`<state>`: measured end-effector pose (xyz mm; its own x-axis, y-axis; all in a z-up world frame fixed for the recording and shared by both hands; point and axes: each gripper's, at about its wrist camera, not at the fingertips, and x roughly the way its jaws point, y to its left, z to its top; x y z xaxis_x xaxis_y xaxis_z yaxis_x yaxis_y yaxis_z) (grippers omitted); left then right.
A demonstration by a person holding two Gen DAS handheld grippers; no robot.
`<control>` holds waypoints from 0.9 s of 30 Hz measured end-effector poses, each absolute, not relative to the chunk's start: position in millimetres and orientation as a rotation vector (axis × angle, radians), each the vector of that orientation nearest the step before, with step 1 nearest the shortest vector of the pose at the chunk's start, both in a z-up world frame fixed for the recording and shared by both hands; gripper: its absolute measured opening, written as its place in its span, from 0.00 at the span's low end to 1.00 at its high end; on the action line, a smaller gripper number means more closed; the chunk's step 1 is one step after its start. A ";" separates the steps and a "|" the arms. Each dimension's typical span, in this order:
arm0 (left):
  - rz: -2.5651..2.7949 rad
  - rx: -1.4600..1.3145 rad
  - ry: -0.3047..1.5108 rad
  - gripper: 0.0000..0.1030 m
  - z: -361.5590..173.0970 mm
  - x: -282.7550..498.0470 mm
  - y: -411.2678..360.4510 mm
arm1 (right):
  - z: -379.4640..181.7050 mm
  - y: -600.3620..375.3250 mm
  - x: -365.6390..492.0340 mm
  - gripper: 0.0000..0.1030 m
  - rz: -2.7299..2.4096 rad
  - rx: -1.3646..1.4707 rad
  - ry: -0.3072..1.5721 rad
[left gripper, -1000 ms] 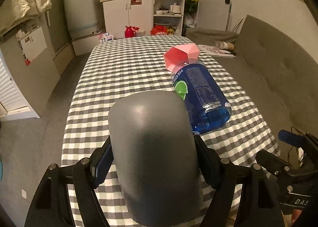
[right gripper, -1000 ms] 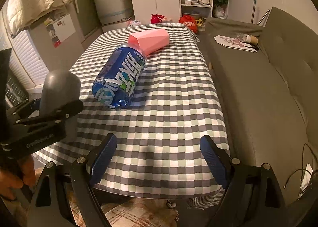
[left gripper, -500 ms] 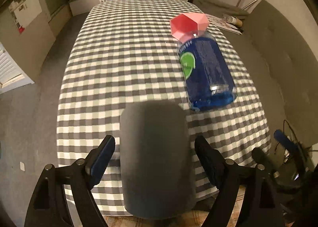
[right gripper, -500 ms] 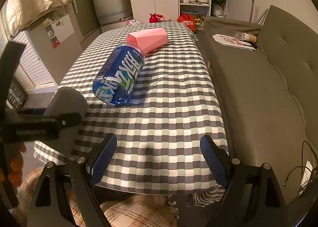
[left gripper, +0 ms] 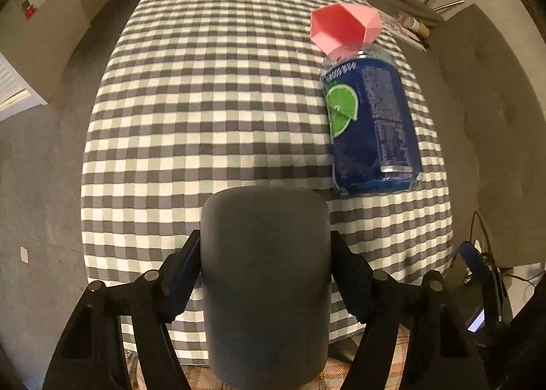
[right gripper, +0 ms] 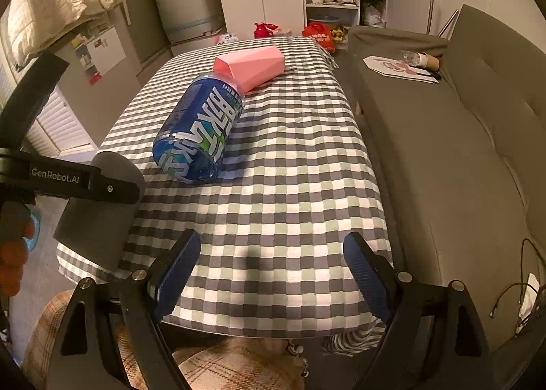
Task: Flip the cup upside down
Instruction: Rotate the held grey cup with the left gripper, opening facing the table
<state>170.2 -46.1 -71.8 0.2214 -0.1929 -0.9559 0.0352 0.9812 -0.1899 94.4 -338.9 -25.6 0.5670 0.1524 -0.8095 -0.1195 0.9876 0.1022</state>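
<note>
My left gripper (left gripper: 264,270) is shut on a dark grey cup (left gripper: 266,274), its rounded closed end pointing away from the camera, over the near edge of the checked table (left gripper: 211,99). In the right wrist view the cup (right gripper: 99,216) hangs at the table's near left corner, closed end up and tilted, gripped by the left gripper's fingers (right gripper: 85,181). My right gripper (right gripper: 269,274) is open and empty above the table's near edge.
A large blue bottle (left gripper: 372,127) lies on its side on the table's right half, touching a pink faceted cup (left gripper: 344,26) lying behind it. A grey sofa (right gripper: 460,157) runs along the table's right side. Cabinets (right gripper: 262,4) stand at the back.
The left gripper has tipped downward and drawn back with the cup, which now sits lower at the table's near edge. The right gripper has barely moved.
</note>
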 end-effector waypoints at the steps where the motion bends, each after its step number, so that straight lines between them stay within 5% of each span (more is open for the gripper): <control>1: -0.163 -0.137 1.323 0.70 -68.9 168.8 -45.2 | -25.6 -338.3 94.3 0.83 0.160 0.035 0.953; 11: -0.162 -0.019 0.906 0.70 -26.8 145.7 -41.7 | -20.7 -331.4 92.3 0.83 0.164 0.020 0.934; 27: -0.170 0.006 1.027 0.70 -74.9 95.1 -42.6 | -14.8 -325.4 89.2 0.83 0.173 0.007 0.922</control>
